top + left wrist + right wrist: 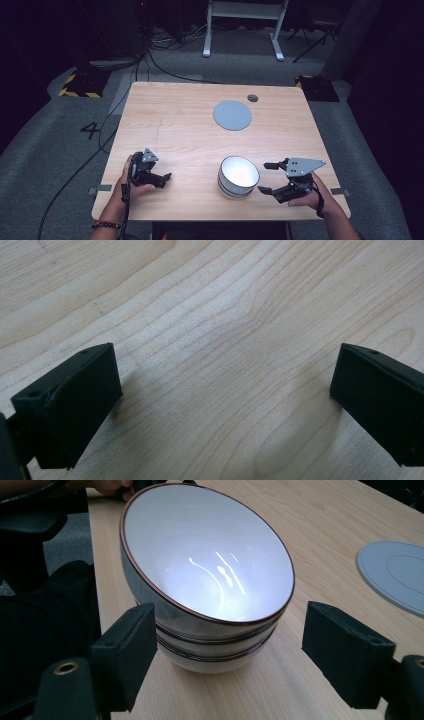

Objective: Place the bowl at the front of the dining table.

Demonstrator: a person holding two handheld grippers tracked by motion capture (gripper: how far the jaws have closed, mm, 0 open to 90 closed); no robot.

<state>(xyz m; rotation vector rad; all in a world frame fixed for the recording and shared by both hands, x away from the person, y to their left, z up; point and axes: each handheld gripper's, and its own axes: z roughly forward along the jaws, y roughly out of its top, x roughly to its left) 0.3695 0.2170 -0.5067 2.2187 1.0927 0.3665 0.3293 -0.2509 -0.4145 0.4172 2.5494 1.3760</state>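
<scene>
A white bowl (239, 176) with a brown rim and dark bands round its outside stands upright near the table's front edge, right of centre. My right gripper (264, 177) sits just to its right, level with it, open; the bowl (210, 575) lies ahead of the two black pads (125, 650), apart from them. Over at the front left, my left gripper (165, 180) rests low above the table (170, 125). In the left gripper view it (225, 375) is open with only bare wood between the jaws.
A flat grey round disc (232, 115) lies on the far half of the table, also seen as a grey disc (395, 575) in the right gripper view. A small dark round spot (252, 98) sits behind it. Cables trail on the floor to the left.
</scene>
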